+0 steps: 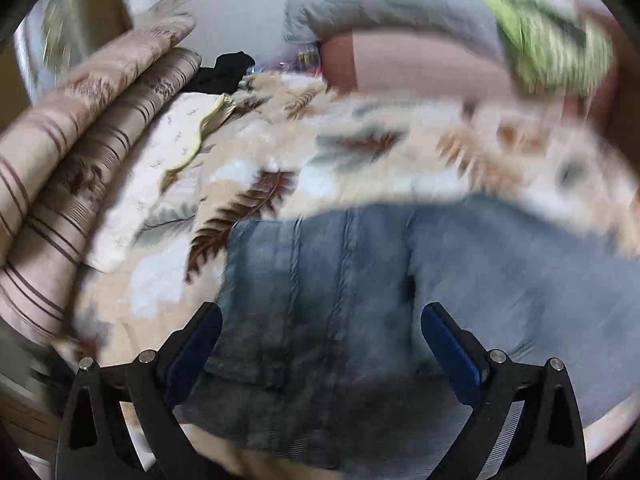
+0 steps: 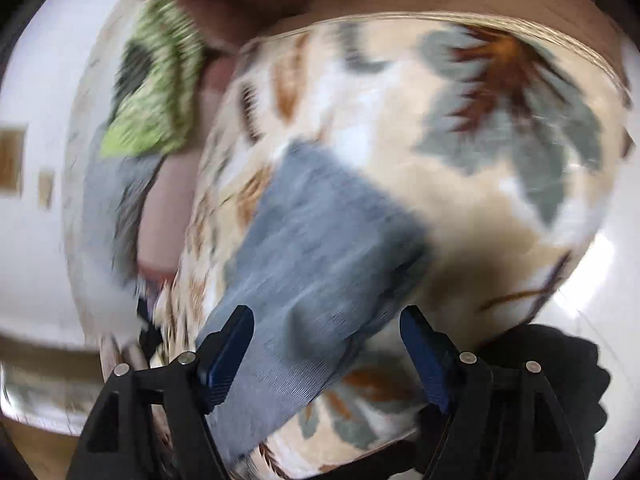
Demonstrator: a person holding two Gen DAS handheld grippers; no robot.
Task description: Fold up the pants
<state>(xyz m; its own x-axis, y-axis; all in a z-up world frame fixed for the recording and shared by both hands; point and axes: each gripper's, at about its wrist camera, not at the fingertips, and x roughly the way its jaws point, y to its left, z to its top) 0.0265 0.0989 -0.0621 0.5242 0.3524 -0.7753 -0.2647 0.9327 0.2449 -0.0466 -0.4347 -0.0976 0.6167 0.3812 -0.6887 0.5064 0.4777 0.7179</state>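
Left gripper [image 1: 322, 322] stands wide above the blue denim pants [image 1: 400, 300] on a leaf-print blanket [image 1: 280, 152]; seams run bottom to top. Right gripper [image 2: 327, 330] stands wide, pants across lower centre. No legible writing.

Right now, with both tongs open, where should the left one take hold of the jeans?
Judging from the blurred left wrist view, take the jeans at their near edge, directly under the open left tongs, coming down from above. The denim lies flat on the leaf-print blanket, and the raised seams there give a thick fold to pinch.
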